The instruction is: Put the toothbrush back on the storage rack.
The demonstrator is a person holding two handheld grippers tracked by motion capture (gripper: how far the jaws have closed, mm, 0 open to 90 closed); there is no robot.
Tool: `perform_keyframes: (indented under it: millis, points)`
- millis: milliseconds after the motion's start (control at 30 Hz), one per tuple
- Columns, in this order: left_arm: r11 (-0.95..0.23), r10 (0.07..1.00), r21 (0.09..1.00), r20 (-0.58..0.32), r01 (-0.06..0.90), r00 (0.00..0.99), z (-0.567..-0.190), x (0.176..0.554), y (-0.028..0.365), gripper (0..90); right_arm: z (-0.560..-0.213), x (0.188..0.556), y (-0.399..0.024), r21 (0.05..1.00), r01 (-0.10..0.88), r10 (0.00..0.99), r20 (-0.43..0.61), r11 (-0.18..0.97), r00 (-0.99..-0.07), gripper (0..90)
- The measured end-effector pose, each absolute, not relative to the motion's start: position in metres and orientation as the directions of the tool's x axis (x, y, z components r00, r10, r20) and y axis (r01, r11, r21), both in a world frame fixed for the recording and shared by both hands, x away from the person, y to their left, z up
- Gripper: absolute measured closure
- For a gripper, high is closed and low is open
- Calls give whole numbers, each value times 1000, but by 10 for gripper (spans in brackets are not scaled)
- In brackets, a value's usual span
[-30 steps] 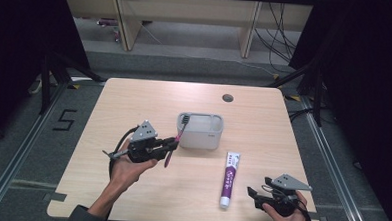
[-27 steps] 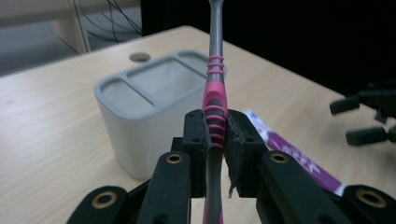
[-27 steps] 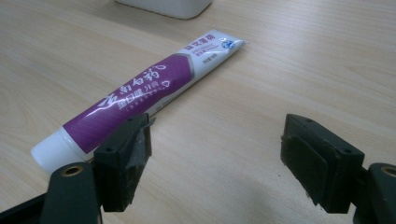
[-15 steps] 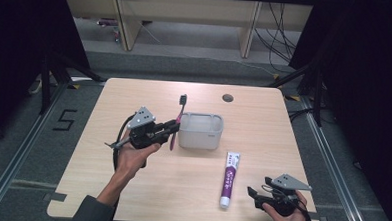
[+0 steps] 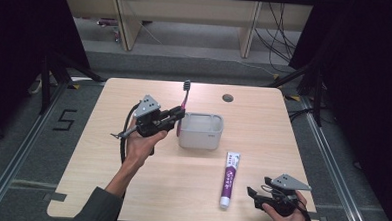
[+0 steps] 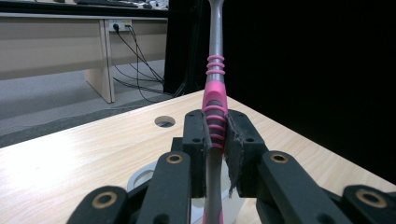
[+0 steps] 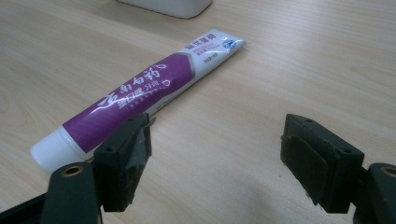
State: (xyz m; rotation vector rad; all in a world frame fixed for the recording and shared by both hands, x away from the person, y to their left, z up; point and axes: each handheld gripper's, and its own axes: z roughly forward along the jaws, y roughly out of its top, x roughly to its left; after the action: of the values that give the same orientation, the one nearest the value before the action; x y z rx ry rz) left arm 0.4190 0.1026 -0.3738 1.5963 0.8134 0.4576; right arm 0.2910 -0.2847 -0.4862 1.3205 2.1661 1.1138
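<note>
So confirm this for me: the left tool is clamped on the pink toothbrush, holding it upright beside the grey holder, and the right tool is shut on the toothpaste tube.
Not quite. The right tool is open, and the toothpaste tube lies on the table beside its jaws, ungripped, as the right gripper view shows. The rest holds: the left tool is clamped on the pink toothbrush, upright beside the grey holder.

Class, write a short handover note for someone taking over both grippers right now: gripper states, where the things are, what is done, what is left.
Left gripper: shut on the toothbrush handle, brush upright, head up, held at the left end of the grey holder.
Right gripper: open, holding nothing, low over the table beside the toothpaste tube.
Done: toothbrush picked up.
Left, probably: lower the toothbrush into the holder, then pick up the tube, which lies flat with its cap toward the near edge.
</note>
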Motion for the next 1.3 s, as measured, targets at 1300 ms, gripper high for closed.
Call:
perform_keyframes:
  millis: [1300]
  points:
    - [11, 781, 962, -180, 274, 598, -390, 472, 77, 784, -485, 292, -285, 789, 553, 852, 74, 268, -518, 253]
